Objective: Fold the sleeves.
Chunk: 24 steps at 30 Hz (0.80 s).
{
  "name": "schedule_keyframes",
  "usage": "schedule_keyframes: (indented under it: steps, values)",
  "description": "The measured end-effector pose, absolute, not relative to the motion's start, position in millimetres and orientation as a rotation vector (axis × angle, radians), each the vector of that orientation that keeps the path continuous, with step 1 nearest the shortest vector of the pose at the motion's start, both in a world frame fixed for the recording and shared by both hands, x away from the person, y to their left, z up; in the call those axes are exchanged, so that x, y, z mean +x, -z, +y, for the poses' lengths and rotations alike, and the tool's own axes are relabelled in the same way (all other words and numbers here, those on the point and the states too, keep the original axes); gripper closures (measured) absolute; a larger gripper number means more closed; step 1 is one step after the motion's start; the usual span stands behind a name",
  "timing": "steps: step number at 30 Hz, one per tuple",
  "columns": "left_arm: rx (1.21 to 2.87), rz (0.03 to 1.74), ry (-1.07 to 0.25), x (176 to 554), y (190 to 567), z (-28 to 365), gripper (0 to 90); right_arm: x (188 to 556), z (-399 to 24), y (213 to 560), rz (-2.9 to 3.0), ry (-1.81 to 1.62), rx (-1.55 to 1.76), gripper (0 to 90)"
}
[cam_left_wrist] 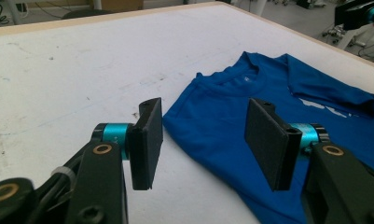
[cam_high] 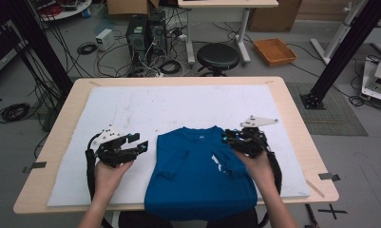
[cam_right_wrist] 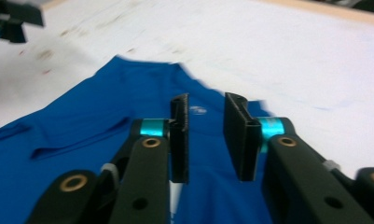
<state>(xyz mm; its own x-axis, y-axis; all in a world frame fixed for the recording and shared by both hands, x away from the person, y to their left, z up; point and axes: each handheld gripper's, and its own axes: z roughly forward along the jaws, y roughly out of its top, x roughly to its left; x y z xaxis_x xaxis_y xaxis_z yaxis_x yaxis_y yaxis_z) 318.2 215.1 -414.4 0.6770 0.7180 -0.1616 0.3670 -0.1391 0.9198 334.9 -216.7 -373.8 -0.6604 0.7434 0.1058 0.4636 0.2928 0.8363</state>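
Soft blue cotton T-shirt (cam_high: 197, 173), sleeves folded in, lies at the surface's (cam_high: 178, 104) near edge, hem overhanging; left gripper (cam_high: 139, 142) fingers wide, right gripper (cam_high: 227, 134) fingers narrowly apart, both empty

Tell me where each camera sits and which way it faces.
High view: above the person's side, looking forward and down on the table; both forearms, left gripper and right gripper flank the shirt.
Left gripper view: on the left gripper, facing across the shirt's collar; own open fingers.
Right gripper view: on the right gripper, above the shirt; own parted fingers.
Shared: the shirt.
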Motion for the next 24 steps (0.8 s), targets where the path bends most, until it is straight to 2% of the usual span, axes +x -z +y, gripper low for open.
schedule_keyframes:
  steps: [10,14,16,24]
  values:
    - [1.726,0.881,-0.429,320,408,221,42.5,331,-305,371,2.056,-1.388,1.236,43.3]
    - [1.715,0.885,-0.420,321,408,226,41.3,329,-322,370,2.003,-1.407,1.257,38.2]
    - [1.715,0.883,-0.426,321,408,229,38.4,329,-324,370,2.001,-1.411,1.249,37.7]
    - [1.731,0.865,-0.446,319,408,230,36.8,333,-327,369,2.027,-1.431,1.231,34.1]
